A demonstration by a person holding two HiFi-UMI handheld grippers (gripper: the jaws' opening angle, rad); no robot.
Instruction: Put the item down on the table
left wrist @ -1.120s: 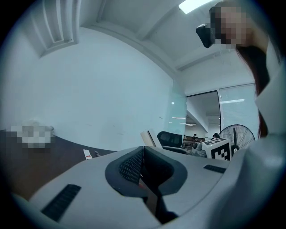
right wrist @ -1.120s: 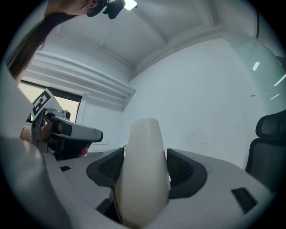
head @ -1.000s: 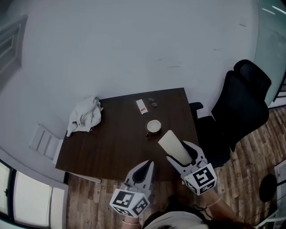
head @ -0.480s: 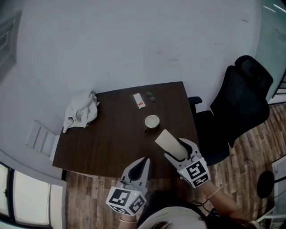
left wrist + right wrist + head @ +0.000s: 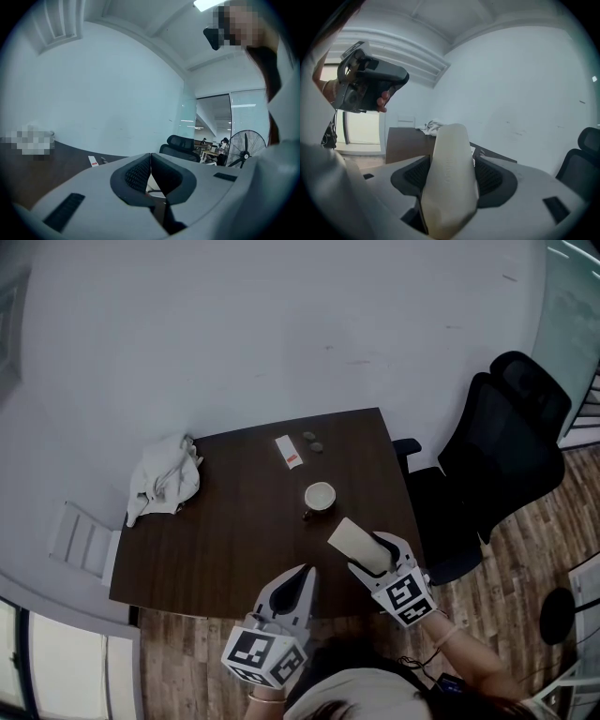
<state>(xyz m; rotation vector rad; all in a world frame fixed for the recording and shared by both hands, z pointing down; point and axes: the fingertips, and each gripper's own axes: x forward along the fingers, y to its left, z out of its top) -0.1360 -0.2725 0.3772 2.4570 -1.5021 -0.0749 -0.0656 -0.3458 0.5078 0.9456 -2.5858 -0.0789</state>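
1. Okay, far left first: a crumpled white cloth point(image 5: 164, 479) sits by the left edge of the table point(image 5: 234, 540), well apart from everything else.
2. Left gripper point(image 5: 298, 579) hangs over the near edge with its jaws pressed together and nothing between them. Its own view point(image 5: 150, 161) shows that clearly.
3. Middle of the table: a small white packet point(image 5: 289, 451) near the far edge, and a cup point(image 5: 320, 495) closer in. The wood between the cup and the near edge is bare.
4. The thing to put down is a cream tube point(image 5: 352, 542). It's in the air over the near right part of the table, tilted, with its free end pointing up toward the cup.
5. Right gripper point(image 5: 375, 554) is clamped on the tube's lower end, one pad on each side point(image 5: 450, 176).
6. Handling guess: it looks light and smooth. The body point(image 5: 450, 154) looks slightly squashed where it's pinched, so probably soft or hollow. I'd hold it low with an easy squeeze and set it down gently, since a round body may roll.
7. Far right, a black office chair point(image 5: 497, 446) stands off the table's right edge.
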